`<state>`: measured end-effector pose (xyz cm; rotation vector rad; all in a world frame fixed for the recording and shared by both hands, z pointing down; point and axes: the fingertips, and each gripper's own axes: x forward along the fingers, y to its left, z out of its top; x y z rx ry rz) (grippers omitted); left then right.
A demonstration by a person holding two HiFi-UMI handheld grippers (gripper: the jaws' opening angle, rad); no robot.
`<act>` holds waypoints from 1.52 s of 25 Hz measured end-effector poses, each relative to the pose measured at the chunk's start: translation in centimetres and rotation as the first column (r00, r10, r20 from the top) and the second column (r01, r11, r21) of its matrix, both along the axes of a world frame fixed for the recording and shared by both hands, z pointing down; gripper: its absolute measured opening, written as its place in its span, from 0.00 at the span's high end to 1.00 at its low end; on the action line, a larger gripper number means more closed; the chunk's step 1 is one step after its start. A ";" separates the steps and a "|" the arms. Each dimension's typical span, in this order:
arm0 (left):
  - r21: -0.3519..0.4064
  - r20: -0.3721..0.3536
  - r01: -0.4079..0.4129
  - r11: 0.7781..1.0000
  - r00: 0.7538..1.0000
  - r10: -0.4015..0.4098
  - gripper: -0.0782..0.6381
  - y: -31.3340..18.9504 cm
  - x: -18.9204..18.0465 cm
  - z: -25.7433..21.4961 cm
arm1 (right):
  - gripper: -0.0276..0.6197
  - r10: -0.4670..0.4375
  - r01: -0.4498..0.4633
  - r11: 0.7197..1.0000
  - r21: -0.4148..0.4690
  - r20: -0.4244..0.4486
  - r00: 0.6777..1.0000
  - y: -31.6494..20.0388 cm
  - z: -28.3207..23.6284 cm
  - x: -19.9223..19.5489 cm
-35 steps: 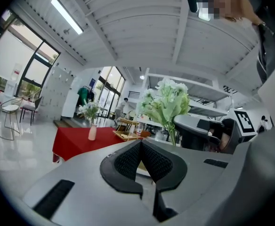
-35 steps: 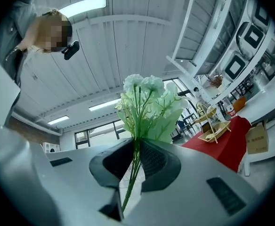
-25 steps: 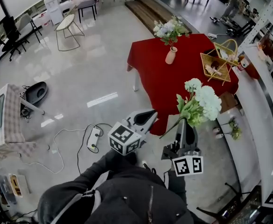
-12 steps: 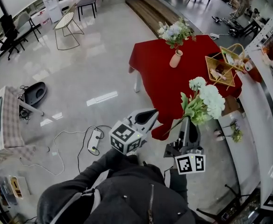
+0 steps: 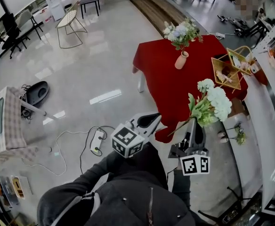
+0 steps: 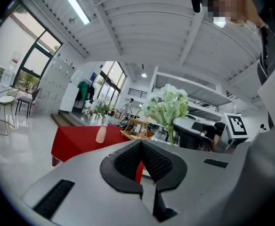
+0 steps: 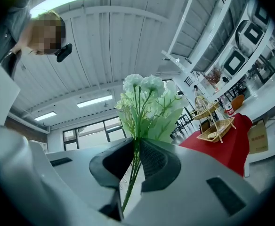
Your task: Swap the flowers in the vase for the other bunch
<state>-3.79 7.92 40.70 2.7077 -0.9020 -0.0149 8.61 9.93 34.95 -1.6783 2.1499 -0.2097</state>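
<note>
Lower right, the right gripper [image 5: 193, 124] clamps the stems of a white flower bunch [image 5: 214, 105]. Centre frame, the left gripper [image 5: 152, 120] is clenched empty; the peach vase [image 5: 181, 60] with its pastel flowers [image 5: 181, 32] stands upper right on the red table [image 5: 158, 81].

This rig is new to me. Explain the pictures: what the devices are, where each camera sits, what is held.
No robot here: a person holds a two-jaw tool in each hand. The head view looks down from the person's head; the two gripper views ride on the tools, looking along their jaws. The left tool is shut and empty. The right tool is shut on the stems of a white flower bunch. Ahead, a red table bears a vase of other flowers.
</note>
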 end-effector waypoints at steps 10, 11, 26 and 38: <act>-0.025 0.001 -0.001 1.000 1.000 0.001 0.88 -2.5 0.9 0.7 | 0.90 0.021 -0.021 1.000 -0.013 0.001 1.000 -1.9 0.3 1.4; -0.023 0.001 -0.004 1.000 1.000 0.004 0.88 -2.9 1.2 0.6 | 0.90 0.022 -0.022 1.000 -0.012 0.001 1.000 -2.3 0.2 1.5; -0.024 -0.007 0.009 1.000 1.000 -0.009 0.88 -11.6 3.6 0.3 | 0.90 0.007 -0.007 1.000 -0.030 -0.006 1.000 -10.3 0.1 3.7; -0.030 -0.004 0.012 0.999 1.000 -0.012 0.88 -18.6 6.6 0.3 | 0.90 0.006 -0.006 0.999 -0.031 -0.005 1.000 -16.8 0.2 6.8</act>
